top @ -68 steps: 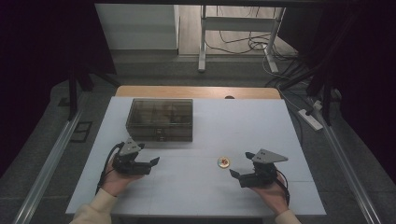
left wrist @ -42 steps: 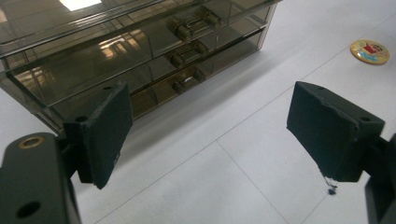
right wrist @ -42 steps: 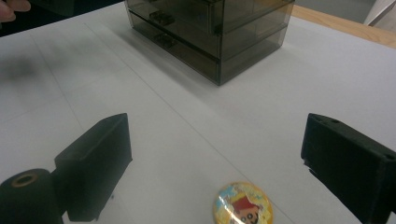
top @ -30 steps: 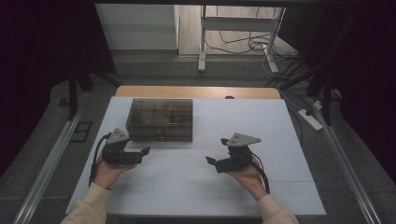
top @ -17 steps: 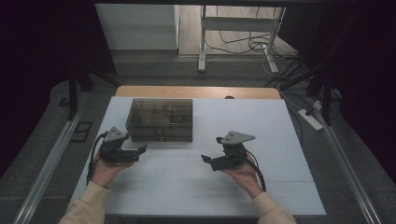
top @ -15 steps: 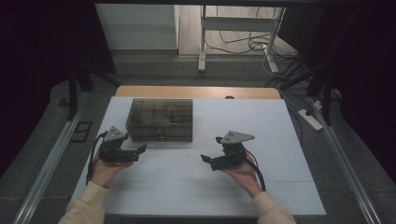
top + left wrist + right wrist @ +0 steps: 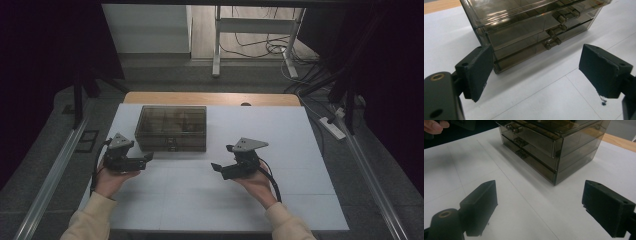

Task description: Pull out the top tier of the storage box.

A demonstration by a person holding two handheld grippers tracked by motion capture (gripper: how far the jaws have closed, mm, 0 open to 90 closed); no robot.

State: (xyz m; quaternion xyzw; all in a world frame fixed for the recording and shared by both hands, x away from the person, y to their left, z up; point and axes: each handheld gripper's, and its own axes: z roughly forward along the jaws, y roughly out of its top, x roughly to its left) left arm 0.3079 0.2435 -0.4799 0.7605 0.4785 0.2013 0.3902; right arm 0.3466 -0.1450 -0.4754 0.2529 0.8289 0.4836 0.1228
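A smoky clear drawer box (image 7: 172, 127) stands at the back left of the white table (image 7: 300, 150), all three drawers pushed in. My left gripper (image 7: 145, 159) is held just left of the box's front corner, jaws wide apart and bare. In the left gripper view the left gripper (image 7: 534, 72) faces the box (image 7: 529, 30) and its drawer handles (image 7: 552, 43). My right gripper (image 7: 222, 157) hovers right of the box front, open. Its jaws have just been closing slightly, with nothing between them. The right gripper (image 7: 539, 205) looks at the box's right front corner (image 7: 554, 157).
A wooden strip (image 7: 210, 98) edges the table's far side. Beyond it are a metal stand (image 7: 217, 40) and cables on the floor. A power strip (image 7: 332, 127) lies off the right edge. The other hand (image 7: 434, 126) shows at the top left of the right gripper view.
Since the earliest frame both hands have come closer to the box, the right one leftward over where a small gold disc lay. Over the last second they barely shift.
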